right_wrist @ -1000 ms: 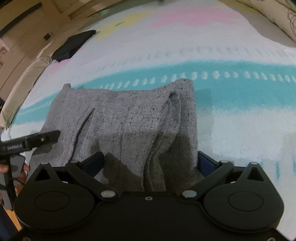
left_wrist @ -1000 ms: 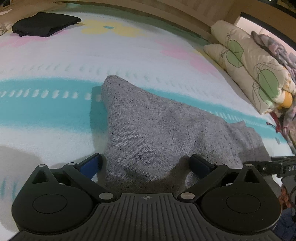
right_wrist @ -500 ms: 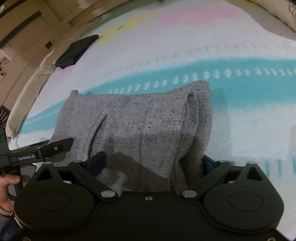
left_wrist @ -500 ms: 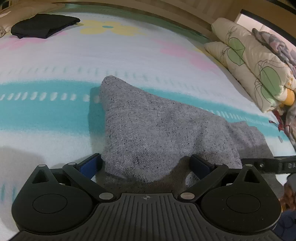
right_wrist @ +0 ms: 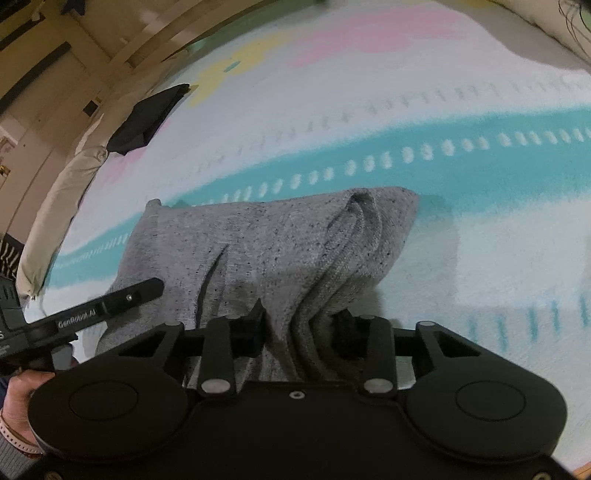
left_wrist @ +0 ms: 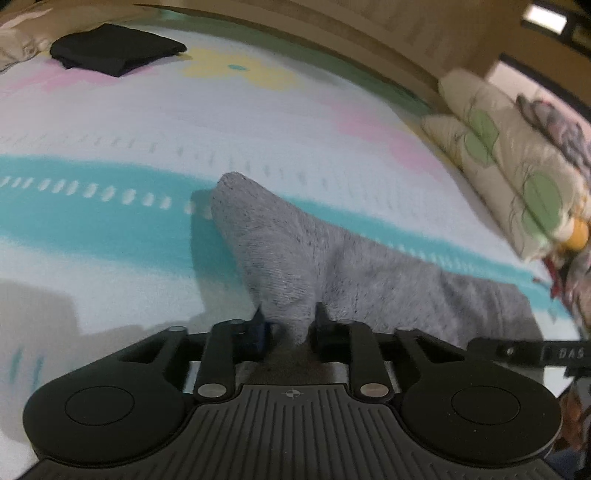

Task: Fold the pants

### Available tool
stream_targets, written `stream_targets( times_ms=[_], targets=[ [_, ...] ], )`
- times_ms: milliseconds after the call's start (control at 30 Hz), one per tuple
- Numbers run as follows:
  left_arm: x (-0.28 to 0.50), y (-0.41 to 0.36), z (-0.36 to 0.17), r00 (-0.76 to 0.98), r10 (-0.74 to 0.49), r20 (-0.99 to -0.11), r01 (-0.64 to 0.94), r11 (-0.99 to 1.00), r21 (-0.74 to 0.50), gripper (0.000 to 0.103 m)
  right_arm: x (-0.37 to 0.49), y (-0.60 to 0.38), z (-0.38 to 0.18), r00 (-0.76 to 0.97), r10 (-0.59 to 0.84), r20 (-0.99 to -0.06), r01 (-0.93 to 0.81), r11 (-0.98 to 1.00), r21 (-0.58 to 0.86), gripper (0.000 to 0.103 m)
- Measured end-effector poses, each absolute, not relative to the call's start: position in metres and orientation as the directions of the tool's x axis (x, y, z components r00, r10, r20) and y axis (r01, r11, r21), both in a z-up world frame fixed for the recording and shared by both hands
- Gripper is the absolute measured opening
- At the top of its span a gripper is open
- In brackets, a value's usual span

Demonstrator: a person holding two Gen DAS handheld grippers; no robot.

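The grey speckled pants [left_wrist: 288, 254] lie folded on a bed with a white, teal and pink cover [left_wrist: 110, 140]. My left gripper [left_wrist: 290, 328] is shut on the near edge of the pants, at their left end. My right gripper [right_wrist: 299, 325] is shut on the thick bunched edge of the pants [right_wrist: 266, 240] at their right end. The fabric rises in a ridge from each pinch. The right gripper's body [left_wrist: 532, 352] shows at the right edge of the left wrist view, and the left gripper's body [right_wrist: 92, 314] at the left of the right wrist view.
A folded black garment [left_wrist: 114, 50] lies at the far left of the bed, also in the right wrist view [right_wrist: 147, 118]. Leaf-print pillows [left_wrist: 517, 170] are stacked at the right. A wooden bed frame [left_wrist: 332, 29] runs along the far side.
Both grippers were open around the near edge of the pants and have closed on it. The fabric now bunches up between the fingers of each.
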State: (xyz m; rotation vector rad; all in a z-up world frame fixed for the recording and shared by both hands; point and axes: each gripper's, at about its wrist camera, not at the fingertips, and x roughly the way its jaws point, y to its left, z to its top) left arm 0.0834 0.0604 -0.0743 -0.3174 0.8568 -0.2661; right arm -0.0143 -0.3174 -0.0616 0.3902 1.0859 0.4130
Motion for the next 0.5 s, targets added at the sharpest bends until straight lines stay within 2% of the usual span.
stream_targets(
  times_ms=[300, 367, 500],
  targets=[
    [0.078, 0.047, -0.031, 0.723, -0.324, -0.610, 0.171, 0.940, -0.295, 0.017, -0.017, -0.304, -0.015, 0.461, 0.544, -0.701, -0.202, 0.834, 0.514, 0.044],
    [0.091, 0.046, -0.018, 0.746, -0.301, -0.595, 0.167, 0.948, -0.270, 0.017, -0.007, -0.298, -0.006, 0.463, 0.569, -0.680, -0.215, 0.816, 0.537, 0.044],
    [0.143, 0.058, 0.005, 0.766, -0.278, -0.580, 0.119, 0.947, -0.297, 0.017, 0.028, -0.280, 0.008, 0.473, 0.571, -0.671, -0.263, 0.818, 0.511, 0.044]
  ],
)
